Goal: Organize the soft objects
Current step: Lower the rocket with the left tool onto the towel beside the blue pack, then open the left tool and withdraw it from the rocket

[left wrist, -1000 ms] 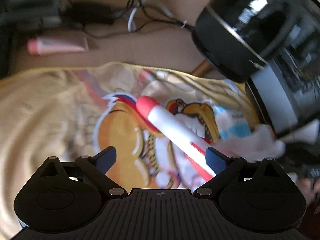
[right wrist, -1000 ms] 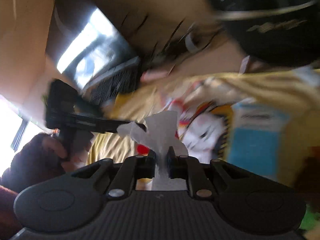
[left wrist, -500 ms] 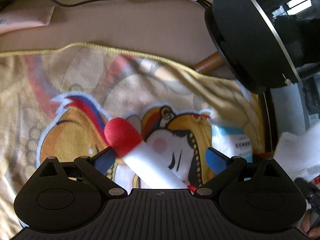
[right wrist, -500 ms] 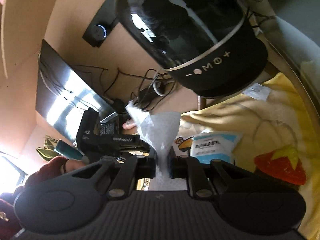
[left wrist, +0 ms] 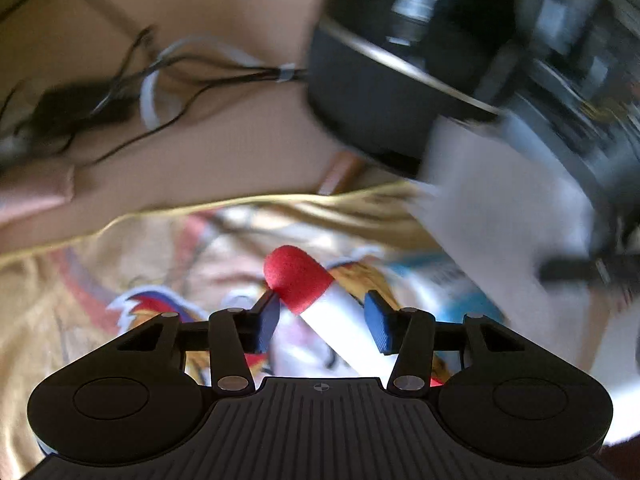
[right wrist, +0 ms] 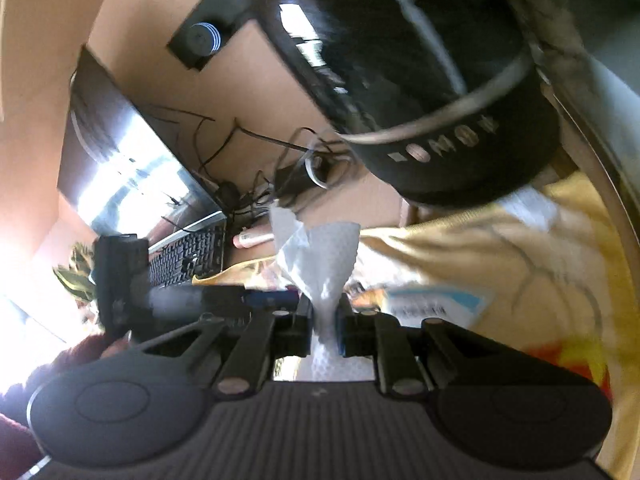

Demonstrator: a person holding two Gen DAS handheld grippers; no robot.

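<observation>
The left gripper (left wrist: 320, 318) stands partly open, its blue pads on either side of a soft foam stick (left wrist: 316, 300) with a red tip and white shaft. The stick lies slantwise between the pads; the left pad seems to brush the red tip, but I cannot tell whether it is truly held. The right gripper (right wrist: 324, 322) is closed tight on a crumpled white paper towel (right wrist: 320, 256), which stands up out of the jaws, clear of the surface.

Both work over a yellow cartoon-print cloth (left wrist: 80, 280) spread on a brown desk (left wrist: 224, 152). A blue-and-white tissue packet (right wrist: 432, 304) lies on the cloth just past the right gripper. A large glossy black speaker (right wrist: 460, 128) stands at the cloth's far edge, with tangled cables (left wrist: 160, 80) and a pink tube (right wrist: 256, 240) further back near a keyboard (right wrist: 188, 256).

To my eye the gathering step is under way: one soft thing picked up, another being taken. Next the left jaws need to close squarely on the shaft, not the rounded tip, which could squirt out. No bin or basket shows, so where these go I cannot say.
</observation>
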